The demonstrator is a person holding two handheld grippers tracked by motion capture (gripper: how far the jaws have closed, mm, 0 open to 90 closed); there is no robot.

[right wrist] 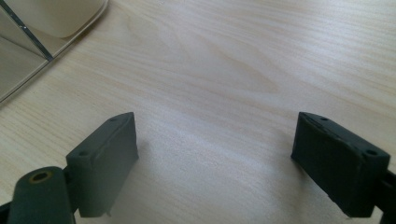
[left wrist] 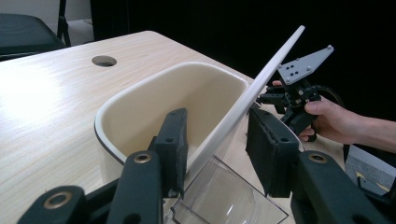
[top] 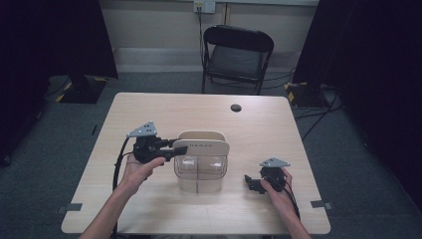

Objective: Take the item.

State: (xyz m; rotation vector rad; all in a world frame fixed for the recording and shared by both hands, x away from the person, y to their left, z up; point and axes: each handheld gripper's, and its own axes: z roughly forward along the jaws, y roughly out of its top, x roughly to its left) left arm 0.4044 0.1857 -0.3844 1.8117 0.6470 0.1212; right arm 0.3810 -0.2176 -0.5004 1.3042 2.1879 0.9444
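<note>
A clear plastic container (top: 199,174) stands mid-table, with a cream lid (top: 201,144) on top of it. In the left gripper view one flat cream flap (left wrist: 271,65) of the lid is tilted up, beside the lid's hollow cream part (left wrist: 140,107). My left gripper (top: 181,148) reaches in from the left. That flap runs slantwise between its jaws (left wrist: 217,114) and meets both pads. My right gripper (top: 249,181) rests low on the table to the right of the container, its jaws (right wrist: 215,126) wide apart with bare wood between them. The left gripper view shows it too (left wrist: 275,100).
The wooden table (top: 268,129) has a round cable hole (top: 236,107) near its far edge. A black folding chair (top: 238,50) stands behind the table. Dark curtains hang at both sides. The container's corner (right wrist: 18,60) lies at the upper left of the right gripper view.
</note>
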